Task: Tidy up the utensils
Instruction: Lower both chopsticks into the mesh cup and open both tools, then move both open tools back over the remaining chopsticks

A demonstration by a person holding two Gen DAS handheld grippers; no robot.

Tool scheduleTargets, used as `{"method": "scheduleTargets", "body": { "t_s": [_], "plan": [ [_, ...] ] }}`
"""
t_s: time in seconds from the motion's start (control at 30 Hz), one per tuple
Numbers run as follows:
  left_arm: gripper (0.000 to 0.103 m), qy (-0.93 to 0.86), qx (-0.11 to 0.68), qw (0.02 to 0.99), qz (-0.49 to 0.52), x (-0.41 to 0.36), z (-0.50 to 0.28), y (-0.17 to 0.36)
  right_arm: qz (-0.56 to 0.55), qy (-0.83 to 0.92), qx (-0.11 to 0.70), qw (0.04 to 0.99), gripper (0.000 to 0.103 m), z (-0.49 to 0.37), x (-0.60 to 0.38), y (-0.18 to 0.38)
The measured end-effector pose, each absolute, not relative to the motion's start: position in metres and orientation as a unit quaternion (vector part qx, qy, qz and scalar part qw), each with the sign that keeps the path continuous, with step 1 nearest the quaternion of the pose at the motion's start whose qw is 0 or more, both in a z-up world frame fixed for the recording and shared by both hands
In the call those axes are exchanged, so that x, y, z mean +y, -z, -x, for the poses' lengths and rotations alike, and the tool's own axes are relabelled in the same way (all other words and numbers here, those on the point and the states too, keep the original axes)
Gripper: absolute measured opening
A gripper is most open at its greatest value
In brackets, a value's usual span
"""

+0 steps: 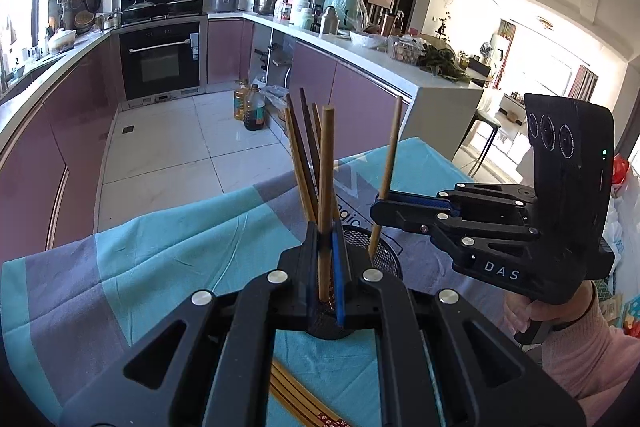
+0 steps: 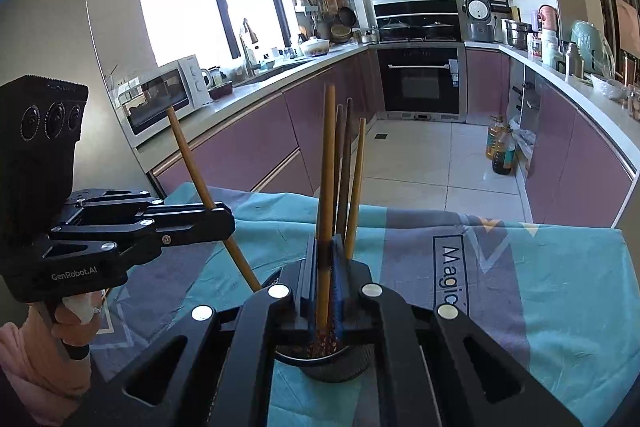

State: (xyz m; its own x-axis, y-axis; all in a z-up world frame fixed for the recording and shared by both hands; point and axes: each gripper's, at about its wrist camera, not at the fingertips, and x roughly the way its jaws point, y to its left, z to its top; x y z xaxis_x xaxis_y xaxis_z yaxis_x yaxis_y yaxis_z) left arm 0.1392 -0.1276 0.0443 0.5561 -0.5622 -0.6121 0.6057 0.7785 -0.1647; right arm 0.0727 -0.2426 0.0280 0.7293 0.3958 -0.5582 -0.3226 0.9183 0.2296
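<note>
Chopsticks going home: in the left wrist view the left gripper (image 1: pixel 326 247) clamps one chopstick (image 1: pixel 326 195) above the mesh holder (image 1: pixel 386 251). Right wrist view, right gripper (image 2: pixel 330 259) pinches another chopstick (image 2: pixel 329 187); next, likely lower and release.

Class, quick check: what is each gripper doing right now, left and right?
Left gripper: closed on one chopstick, above the black mesh holder.
Right gripper: closed on another chopstick, above that holder too.
</note>
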Motion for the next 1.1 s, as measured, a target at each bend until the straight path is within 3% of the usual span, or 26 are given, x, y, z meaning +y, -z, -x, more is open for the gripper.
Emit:
{"method": "scheduleTargets", "body": {
  "t_s": [0.3, 0.53, 0.77, 1.1],
  "plan": [
    [0.008, 0.316, 0.357, 0.879, -0.022, -0.133, -0.166, -0.035, -0.075, -0.191, 0.327, 0.923, 0.008, -0.082, -0.244, -0.019],
    [0.022, 0.306, 0.361, 0.881, -0.012, -0.130, -0.170, -0.026, -0.077, -0.195, 0.321, 0.924, 0.010, -0.072, -0.243, -0.021],
    [0.028, 0.277, 0.340, 0.899, 0.008, -0.102, -0.153, -0.025, -0.075, -0.214, 0.311, 0.923, 0.020, -0.055, -0.238, -0.024],
    [0.046, 0.225, 0.300, 0.927, 0.007, -0.054, -0.098, -0.011, -0.047, -0.276, 0.312, 0.908, 0.045, -0.013, -0.207, -0.015]
  ]
}}
